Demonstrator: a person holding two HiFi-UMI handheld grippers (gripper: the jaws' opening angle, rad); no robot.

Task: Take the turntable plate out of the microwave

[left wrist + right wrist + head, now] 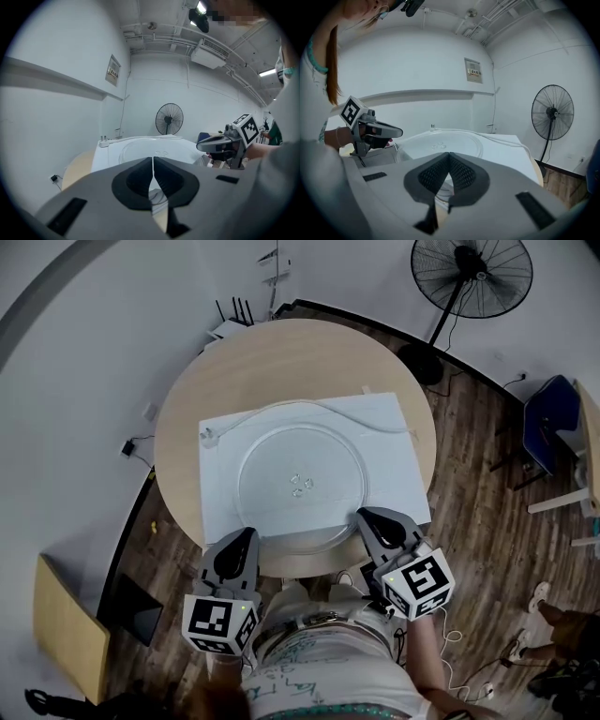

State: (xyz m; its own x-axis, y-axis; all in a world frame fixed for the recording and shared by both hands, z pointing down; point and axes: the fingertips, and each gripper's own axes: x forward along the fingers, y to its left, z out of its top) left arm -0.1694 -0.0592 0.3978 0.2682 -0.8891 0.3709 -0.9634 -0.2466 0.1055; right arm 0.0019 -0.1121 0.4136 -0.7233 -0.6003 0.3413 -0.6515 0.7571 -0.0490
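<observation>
As left tongs (250, 533) tilt downward, right tongs (361, 515) match.

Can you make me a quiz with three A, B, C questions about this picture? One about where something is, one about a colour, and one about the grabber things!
1. Where is the glass plate?
A. On the floor
B. On top of the white box
C. On a chair

2. What colour is the standing fan?
A. Black
B. Red
C. Yellow

3. How do the jaws of the left gripper and the right gripper stand?
A. Both wide open
B. Both shut
C. One open, one shut

Answers:
1 B: the head view shows the plate lying across the box's top.
2 A: its cage and stand are black.
3 B: in each gripper view the two jaws meet in a thin line.
</observation>
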